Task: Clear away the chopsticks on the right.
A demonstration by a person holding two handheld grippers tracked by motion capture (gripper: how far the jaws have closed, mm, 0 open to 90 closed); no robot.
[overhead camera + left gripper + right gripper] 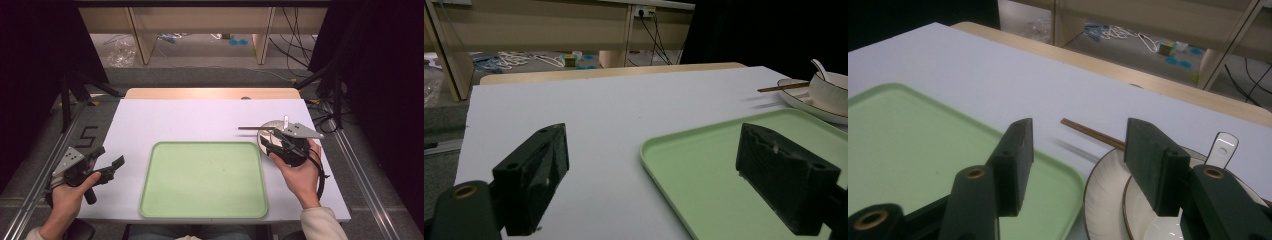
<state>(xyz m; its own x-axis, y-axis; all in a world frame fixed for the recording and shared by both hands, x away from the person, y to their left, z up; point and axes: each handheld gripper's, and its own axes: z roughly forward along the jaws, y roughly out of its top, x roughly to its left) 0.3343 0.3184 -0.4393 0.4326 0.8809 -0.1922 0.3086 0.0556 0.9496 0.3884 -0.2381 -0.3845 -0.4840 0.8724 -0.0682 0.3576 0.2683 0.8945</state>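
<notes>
- The right gripper (274, 141) hangs over the near-left rim of the plate (1100, 192), which sits on the table (200, 117) just right of the green tray (202, 178); a bowl (830, 90) with a spoon (1222, 147) stands on the plate.
- The chopsticks (1090, 132) rest on the plate's far edge, and their long axis runs leftward out over the table, roughly crosswise to the right jaws.
- The right jaws are spread with nothing between them; in the right gripper view, the plate rim and the chopsticks lie just ahead and below, so a short forward dip would likely reach either (which one is meant I cannot tell).
- The right hand (299, 175) comes in from the near right, wrist bent inward toward the tray.
- The left gripper (102, 165) is well apart, past the tray's left edge, jaws wide and empty, aimed across the tray toward the plate.
- The right hand is plainly the nearer.
</notes>
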